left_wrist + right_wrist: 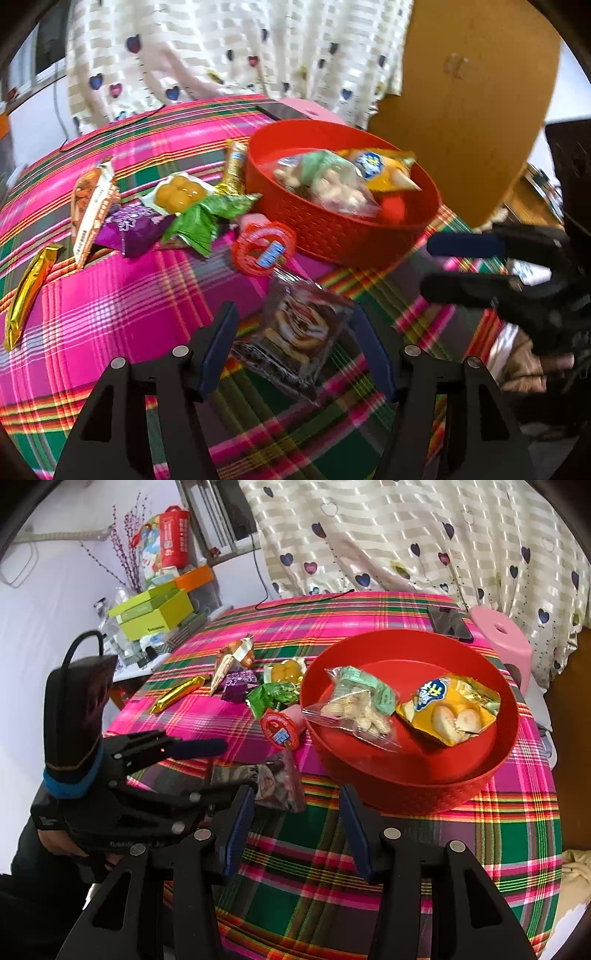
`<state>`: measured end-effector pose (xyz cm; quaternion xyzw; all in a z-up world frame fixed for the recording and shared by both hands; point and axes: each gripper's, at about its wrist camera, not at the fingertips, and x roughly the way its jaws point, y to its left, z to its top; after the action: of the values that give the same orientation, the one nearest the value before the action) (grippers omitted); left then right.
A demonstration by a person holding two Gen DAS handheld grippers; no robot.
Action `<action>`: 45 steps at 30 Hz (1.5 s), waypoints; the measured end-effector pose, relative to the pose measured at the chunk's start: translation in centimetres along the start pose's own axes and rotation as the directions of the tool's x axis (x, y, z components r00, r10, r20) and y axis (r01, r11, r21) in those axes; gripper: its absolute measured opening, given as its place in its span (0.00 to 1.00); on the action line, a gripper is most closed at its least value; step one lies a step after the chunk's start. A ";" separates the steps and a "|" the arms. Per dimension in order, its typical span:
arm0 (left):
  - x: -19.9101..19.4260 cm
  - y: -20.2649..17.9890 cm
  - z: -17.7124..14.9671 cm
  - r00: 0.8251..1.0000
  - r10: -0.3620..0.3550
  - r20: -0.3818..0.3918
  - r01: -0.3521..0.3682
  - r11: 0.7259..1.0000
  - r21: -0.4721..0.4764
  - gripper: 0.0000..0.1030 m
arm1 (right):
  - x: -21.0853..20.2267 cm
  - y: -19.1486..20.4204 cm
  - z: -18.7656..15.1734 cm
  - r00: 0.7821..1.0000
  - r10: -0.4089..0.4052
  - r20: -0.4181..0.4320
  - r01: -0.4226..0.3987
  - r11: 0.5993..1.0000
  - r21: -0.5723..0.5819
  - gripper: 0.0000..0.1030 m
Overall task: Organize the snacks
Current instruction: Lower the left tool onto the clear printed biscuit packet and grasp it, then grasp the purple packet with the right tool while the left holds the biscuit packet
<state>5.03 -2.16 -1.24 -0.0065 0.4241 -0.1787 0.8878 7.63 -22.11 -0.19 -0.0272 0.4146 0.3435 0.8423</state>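
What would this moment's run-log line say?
left gripper: open around clear pastry packet, not gripping | right gripper: open, empty | red basket: two packets inside | other snacks on plaid cloth

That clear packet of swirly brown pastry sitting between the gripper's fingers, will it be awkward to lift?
Probably a bit. The clear pastry packet looks like thin crinkly film, so it may flex and slip between the open left gripper pads. It seems light for its size, and the pastry inside could crush if squeezed hard. It lies flat, so rolling seems unlikely.

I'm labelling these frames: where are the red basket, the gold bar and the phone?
red basket (424,794): right wrist view, front wall.
gold bar (27,295): left wrist view, wrapper's middle.
phone (450,622): right wrist view, screen.
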 end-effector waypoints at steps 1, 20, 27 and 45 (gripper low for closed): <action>-0.1 -0.1 -0.2 1.000 -0.006 -0.004 0.006 1.000 0.015 0.63 | 0.0 -0.1 0.0 1.000 -0.001 0.000 0.001 1.000 0.003 0.45; 1.4 1.3 -2.2 0.990 0.126 -0.057 -0.131 0.985 -0.108 0.58 | -0.1 0.6 -0.4 1.000 0.002 0.000 -0.002 1.000 -0.004 0.45; -0.2 2.5 -3.4 0.991 0.136 -0.017 -0.136 0.972 -0.192 0.55 | 0.1 0.8 -0.3 1.000 0.004 -0.006 -0.005 1.000 -0.010 0.45; -4.2 7.7 -5.3 0.976 0.211 0.059 -0.174 0.910 -0.375 0.55 | 4.0 4.5 3.6 0.999 0.012 -0.033 -0.016 0.992 -0.123 0.45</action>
<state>1.05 7.12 -2.76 -0.1395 0.4042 -0.0070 0.9039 9.04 -15.30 0.36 -0.0819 0.4061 0.3739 0.8298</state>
